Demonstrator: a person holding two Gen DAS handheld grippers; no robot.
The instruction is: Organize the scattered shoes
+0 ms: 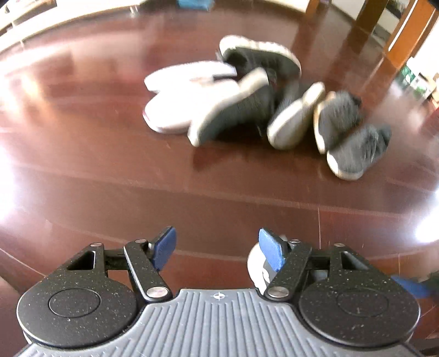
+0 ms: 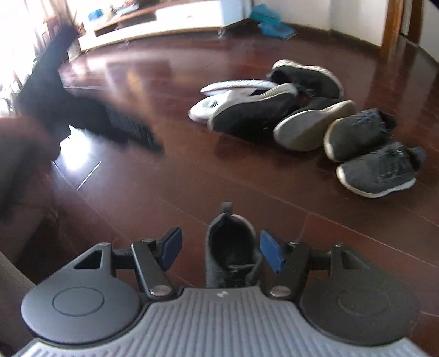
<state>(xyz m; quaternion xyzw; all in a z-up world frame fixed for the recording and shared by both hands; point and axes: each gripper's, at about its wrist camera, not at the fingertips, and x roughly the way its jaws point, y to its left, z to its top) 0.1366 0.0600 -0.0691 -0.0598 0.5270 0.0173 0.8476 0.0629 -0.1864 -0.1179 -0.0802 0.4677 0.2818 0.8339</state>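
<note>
A pile of shoes lies on the dark red wooden floor [image 1: 109,170]. It holds a white pair [image 1: 186,93] [image 2: 227,96], black sneakers with white soles [image 1: 260,57] [image 2: 307,77], one shoe on its side showing a grey sole [image 2: 310,126], and two dark knit sneakers [image 1: 356,148] [image 2: 378,170]. My left gripper [image 1: 218,248] is open and well short of the pile, holding nothing. My right gripper [image 2: 221,251] is open around a dark grey sneaker [image 2: 233,247] standing alone, heel opening up. The right pad is close to it and the left pad is apart.
A blurred dark shape [image 2: 109,123] and a blurred hand [image 2: 22,142] cross the left side of the right wrist view. A low white cabinet [image 2: 164,22] and blue bags [image 2: 271,22] stand at the back wall. Wooden furniture legs [image 1: 367,16] rise behind the pile.
</note>
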